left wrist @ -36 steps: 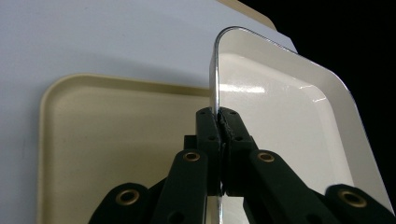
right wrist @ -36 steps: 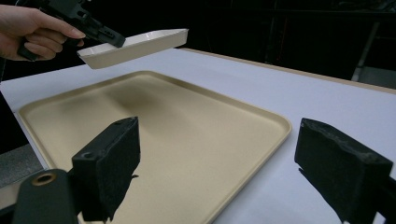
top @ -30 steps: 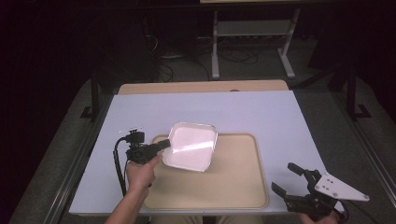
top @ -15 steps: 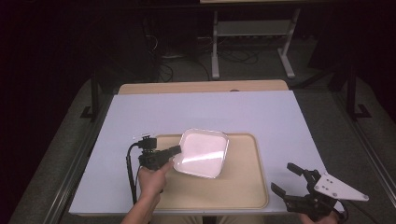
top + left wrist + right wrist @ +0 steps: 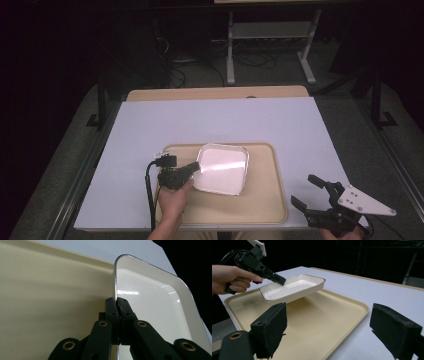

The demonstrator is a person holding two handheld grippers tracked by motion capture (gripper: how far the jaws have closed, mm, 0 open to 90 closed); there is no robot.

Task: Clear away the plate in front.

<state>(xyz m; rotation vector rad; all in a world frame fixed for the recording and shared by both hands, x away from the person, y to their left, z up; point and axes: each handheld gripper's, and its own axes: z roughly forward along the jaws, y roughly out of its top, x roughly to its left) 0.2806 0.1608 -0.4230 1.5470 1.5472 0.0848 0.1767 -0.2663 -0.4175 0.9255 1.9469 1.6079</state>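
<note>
A white rectangular dish (image 5: 222, 167) with a thin dark rim hangs just over a tan tray (image 5: 265, 200). My left gripper (image 5: 196, 169) is shut on the dish's left rim, and a hand holds the gripper from the front. In the left gripper view the jaws (image 5: 116, 302) pinch the rim edge-on, with the dish (image 5: 150, 302) to their right and the tray (image 5: 50, 290) behind. My right gripper (image 5: 304, 190) stands open at the table's front right corner, holding nothing. In the right gripper view its pads (image 5: 272, 322) frame the tray (image 5: 342, 312) and the raised dish (image 5: 292, 287).
The tray lies on a pale blue-white table top (image 5: 225, 125) with a wooden strip (image 5: 215, 93) along its far edge. A metal rack (image 5: 270, 35) and cables stand on the dark floor beyond. Bare table surface lies left, right and behind the tray.
My left gripper has carried the dish to the right and nearer the front, to above the tray's middle. The right gripper has stayed in place.
</note>
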